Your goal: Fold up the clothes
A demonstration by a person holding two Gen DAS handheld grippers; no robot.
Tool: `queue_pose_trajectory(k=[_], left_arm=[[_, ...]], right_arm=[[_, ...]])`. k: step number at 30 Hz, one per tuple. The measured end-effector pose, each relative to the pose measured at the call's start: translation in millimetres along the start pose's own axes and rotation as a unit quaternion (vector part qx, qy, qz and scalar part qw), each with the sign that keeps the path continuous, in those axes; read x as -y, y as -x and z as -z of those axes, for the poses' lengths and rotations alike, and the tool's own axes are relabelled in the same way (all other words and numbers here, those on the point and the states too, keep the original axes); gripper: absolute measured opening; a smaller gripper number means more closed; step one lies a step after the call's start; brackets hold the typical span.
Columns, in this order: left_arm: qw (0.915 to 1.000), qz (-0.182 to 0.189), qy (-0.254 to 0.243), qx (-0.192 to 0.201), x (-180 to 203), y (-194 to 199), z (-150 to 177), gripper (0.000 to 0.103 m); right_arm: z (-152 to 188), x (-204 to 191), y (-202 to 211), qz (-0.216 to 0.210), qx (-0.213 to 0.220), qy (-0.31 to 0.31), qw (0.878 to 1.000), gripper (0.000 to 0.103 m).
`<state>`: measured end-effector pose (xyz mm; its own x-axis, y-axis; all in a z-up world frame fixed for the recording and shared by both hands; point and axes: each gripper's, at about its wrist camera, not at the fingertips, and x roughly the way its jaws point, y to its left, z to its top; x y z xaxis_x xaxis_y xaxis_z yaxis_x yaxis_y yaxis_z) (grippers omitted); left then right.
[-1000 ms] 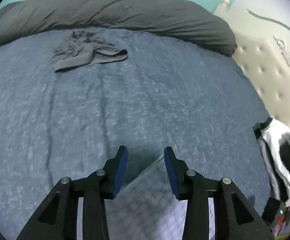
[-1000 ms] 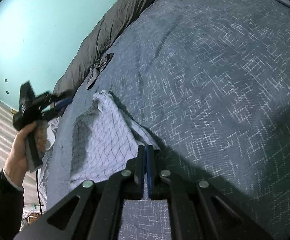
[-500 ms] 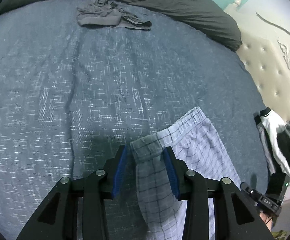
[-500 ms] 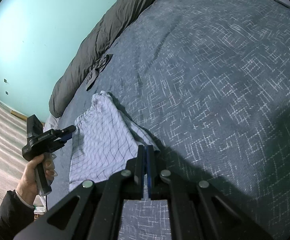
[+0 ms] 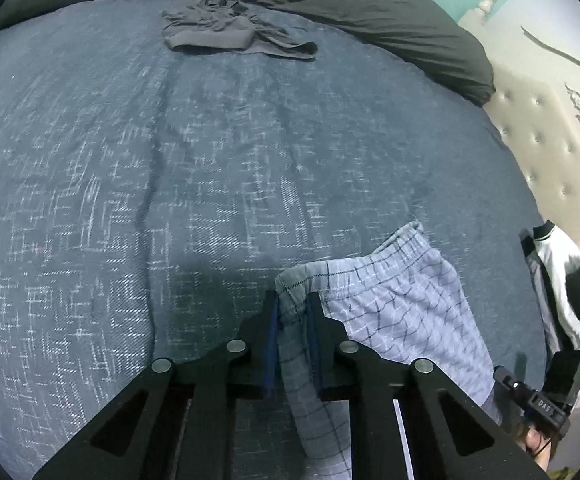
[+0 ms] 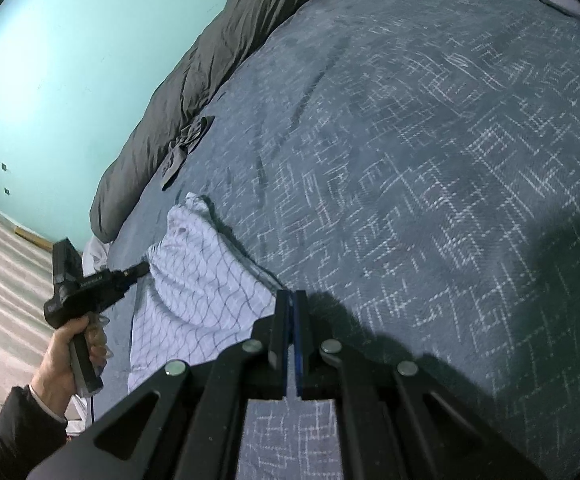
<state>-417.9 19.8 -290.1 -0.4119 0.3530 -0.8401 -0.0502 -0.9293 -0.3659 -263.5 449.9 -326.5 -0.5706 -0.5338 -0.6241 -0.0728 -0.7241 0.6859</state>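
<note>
My left gripper (image 5: pixel 293 300) is closing its jaws on the waistband corner of the checked shorts (image 5: pixel 401 304) — fabric between the pads. My right gripper (image 6: pixel 290 300) is pinching their other corner (jaws pressed together). They're lying on the blue bedspread (image 5: pixel 210 160); a grey garment (image 5: pixel 226 34) is lying farther off.

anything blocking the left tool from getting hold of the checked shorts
Nothing visible does. The waistband corner of the checked shorts already sits between the left tool, whose jaws are closing on it. The blue bedspread around them is bare; the grey garment lies far off.
</note>
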Motion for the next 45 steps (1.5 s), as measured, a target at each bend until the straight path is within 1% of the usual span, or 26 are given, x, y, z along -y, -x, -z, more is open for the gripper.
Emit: queue_pose_trajectory(k=[5, 7, 8, 10, 11, 14, 22, 27, 31, 34, 41, 43, 45], left_arm=[[0.9999, -0.009, 0.004, -0.007, -1.8, -2.5, 3.8, 0.021], [0.9999, -0.008, 0.006, -0.006, -1.0, 0.9, 3.5, 0.028], [0.9999, -0.008, 0.009, -0.003, -1.0, 4.7, 3.6, 0.035], [0.9999, -0.005, 0.009, 0.004, -2.1, 16.9, 7.3, 0.036], [1.0, -0.002, 0.008, 0.005, -3.3, 23.4, 11.2, 0.037], [0.9997, 0.024, 0.009, -0.002, -9.4, 41.1, 35.5, 0.039], [0.9964, 0.058, -0.003, -0.062, -2.2, 54.0, 126.1, 0.039], [0.9933, 0.077, -0.007, -0.086, 11.5, 59.0, 167.2, 0.039], [0.9926, 0.088, 0.002, -0.085, 17.2, 64.5, 182.8, 0.039], [0.9923, 0.088, 0.005, -0.087, 22.6, 62.1, 189.2, 0.039], [0.9921, 0.1, 0.025, -0.072, 26.8, 77.7, 202.0, 0.039], [0.9923, 0.099, 0.028, -0.068, 24.4, 85.5, 204.8, 0.039], [0.9931, 0.092, 0.025, -0.068, 27.6, 82.7, 208.6, 0.039]], right_arm=[[-0.9, -2.5, -9.6, 0.0, -0.011, 0.002, 1.0, 0.001], [-1.5, -2.4, -11.7, -0.001, -0.011, 0.001, 1.0, 0.001], [-2.1, -1.9, -11.8, -0.002, -0.01, -0.001, 1.0, 0.001], [-3.6, -1.0, -12.3, -0.003, -0.008, -0.004, 1.0, 0.001], [-4.3, -0.6, -12.8, -0.004, -0.008, -0.005, 1.0, 0.001], [-5.5, -0.4, -14.3, -0.007, -0.006, -0.008, 1.0, 0.002], [-2.5, -6.9, -9.6, -0.009, -0.004, -0.014, 1.0, 0.005], [0.3, -11.8, -2.5, -0.009, 0.004, -0.017, 1.0, 0.005], [2.8, -15.2, 1.5, -0.013, 0.005, -0.01, 1.0, 0.005], [2.9, -14.3, 5.4, -0.018, 0.007, -0.012, 1.0, 0.006], [4.9, -14.5, 11.5, -0.031, 0.008, -0.015, 0.999, 0.006], [6.0, -14.9, 12.5, -0.034, 0.008, -0.015, 0.999, 0.006], [6.5, -15.0, 14.2, -0.036, 0.008, -0.015, 0.999, 0.006]])
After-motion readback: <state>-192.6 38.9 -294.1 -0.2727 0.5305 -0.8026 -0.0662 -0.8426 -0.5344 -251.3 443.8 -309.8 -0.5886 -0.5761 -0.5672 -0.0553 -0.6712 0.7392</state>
